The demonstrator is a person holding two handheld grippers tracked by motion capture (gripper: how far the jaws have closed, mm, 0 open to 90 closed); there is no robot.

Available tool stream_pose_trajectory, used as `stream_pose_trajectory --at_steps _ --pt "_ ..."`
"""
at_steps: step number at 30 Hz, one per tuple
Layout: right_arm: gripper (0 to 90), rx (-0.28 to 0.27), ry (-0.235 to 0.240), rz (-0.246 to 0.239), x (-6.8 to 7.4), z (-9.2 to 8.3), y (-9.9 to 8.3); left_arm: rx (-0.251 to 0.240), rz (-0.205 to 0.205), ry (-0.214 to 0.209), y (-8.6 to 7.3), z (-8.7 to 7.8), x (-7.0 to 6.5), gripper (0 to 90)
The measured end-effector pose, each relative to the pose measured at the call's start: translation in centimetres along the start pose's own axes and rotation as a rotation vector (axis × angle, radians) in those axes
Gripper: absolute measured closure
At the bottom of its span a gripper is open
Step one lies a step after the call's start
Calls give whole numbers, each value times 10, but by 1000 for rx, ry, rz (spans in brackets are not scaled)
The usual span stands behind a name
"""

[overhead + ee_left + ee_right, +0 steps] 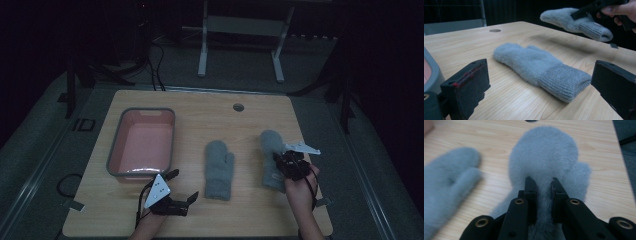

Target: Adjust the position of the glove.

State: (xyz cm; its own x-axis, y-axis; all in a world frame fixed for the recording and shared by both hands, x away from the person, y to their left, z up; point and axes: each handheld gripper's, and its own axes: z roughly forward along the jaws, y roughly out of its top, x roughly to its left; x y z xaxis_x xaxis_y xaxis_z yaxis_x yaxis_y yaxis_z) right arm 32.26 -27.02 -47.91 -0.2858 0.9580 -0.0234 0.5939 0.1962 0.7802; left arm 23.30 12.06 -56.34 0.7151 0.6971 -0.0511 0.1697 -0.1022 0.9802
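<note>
Grey fuzzy mitten (544, 157) pinched in my right gripper (543, 185), clear of wooden table (250, 120) for carrying. Second grey mitten (219, 169) lies left of it. Left gripper (182, 186) gapes, empty, ready beside pink tub (142, 142).

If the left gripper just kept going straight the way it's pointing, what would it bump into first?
Most likely the grey mitten lying flat on the table. The left gripper has its jaws open, and the mitten's ribbed cuff sits between and just beyond them. How far off it is I cannot tell.
</note>
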Motion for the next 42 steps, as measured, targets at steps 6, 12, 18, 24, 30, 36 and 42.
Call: stream_pose_trajectory --at_steps 6,12,18,24,30,36,42 --pt "798 -20 39 25 30 -1 10 -1 0 1 0 0 0 21" --pt "798 -18 113 28 72 4 17 -1 1 1 0 0 0 21" --pt "797 -3 150 -3 117 11 24 -9 0 -2 1 -2 0 21" --pt "792 36 189 18 140 25 23 -9 -1 -5 1 -3 0 21" --pt "785 62 202 19 153 36 18 -11 -7 -8 1 -3 1 21" --pt "748 117 184 32 153 58 0 -7 -9 -3 2 -4 1 21" --pt "623 94 203 20 155 56 -2 11 1 22 2 -3 0 21"
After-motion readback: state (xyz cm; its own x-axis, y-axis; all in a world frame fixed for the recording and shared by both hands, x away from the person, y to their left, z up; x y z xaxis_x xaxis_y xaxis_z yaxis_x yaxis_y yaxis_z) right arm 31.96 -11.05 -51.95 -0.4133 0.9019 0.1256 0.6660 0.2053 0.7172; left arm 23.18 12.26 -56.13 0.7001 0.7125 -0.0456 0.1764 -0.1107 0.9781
